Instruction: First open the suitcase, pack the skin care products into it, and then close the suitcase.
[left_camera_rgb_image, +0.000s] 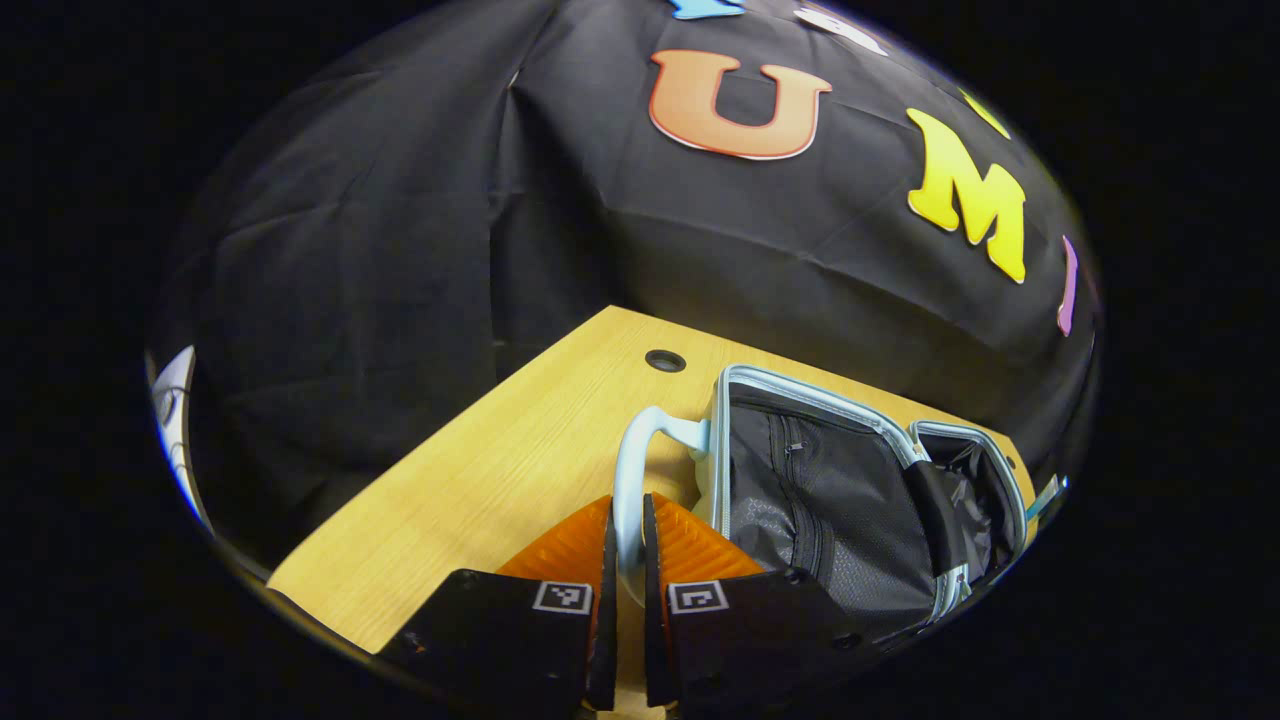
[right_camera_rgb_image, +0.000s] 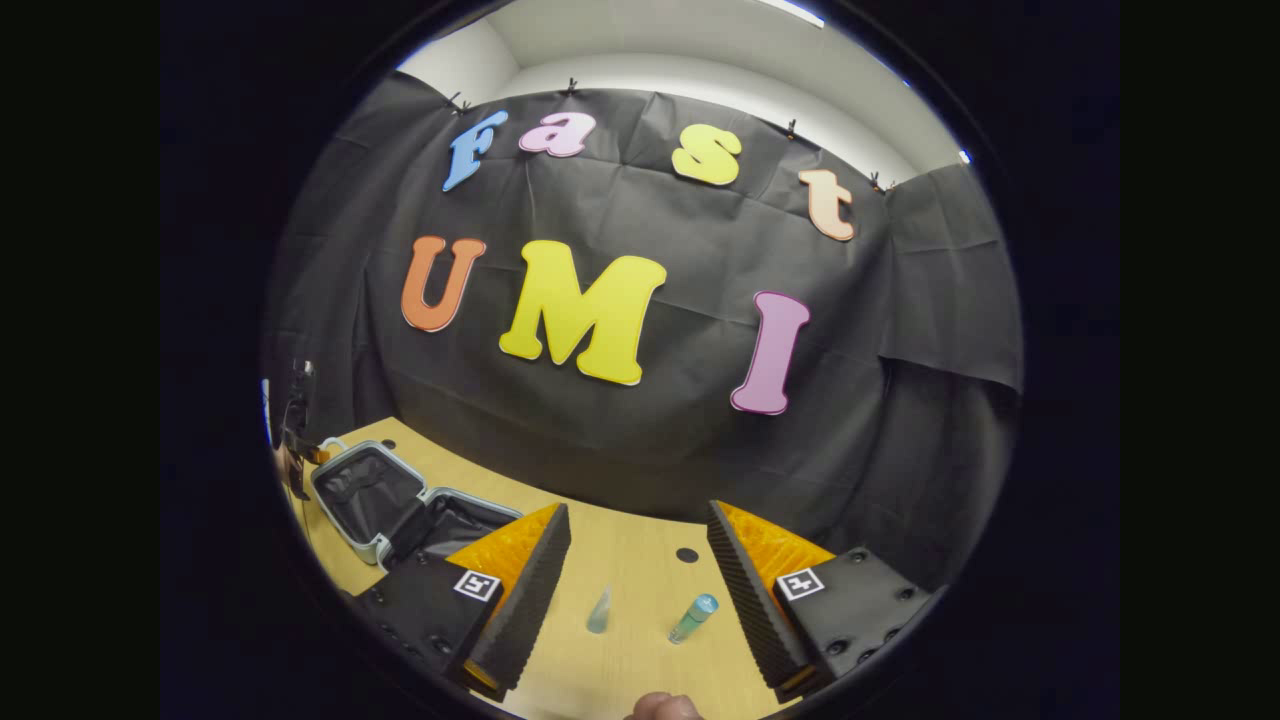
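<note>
My left gripper (left_camera_rgb_image: 627, 530) is clamped on the pale blue handle (left_camera_rgb_image: 640, 450) of the suitcase (left_camera_rgb_image: 830, 480), which lies open on the wooden table (left_camera_rgb_image: 480, 480), its dark lining showing. My right gripper (right_camera_rgb_image: 635, 560) is spread wide above two small skin care bottles, a clear one (right_camera_rgb_image: 599, 610) and a teal-capped one (right_camera_rgb_image: 693, 618), lying between its fingers; no label writing is readable

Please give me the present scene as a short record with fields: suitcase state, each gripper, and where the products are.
suitcase: pale blue hard-shell suitcase lies open on the wooden table, dark lining showing
left gripper: left gripper shut on the suitcase's pale handle
right gripper: right gripper open above the table
products: small clear bottle and teal-capped tube on the table, not yet packed
</note>
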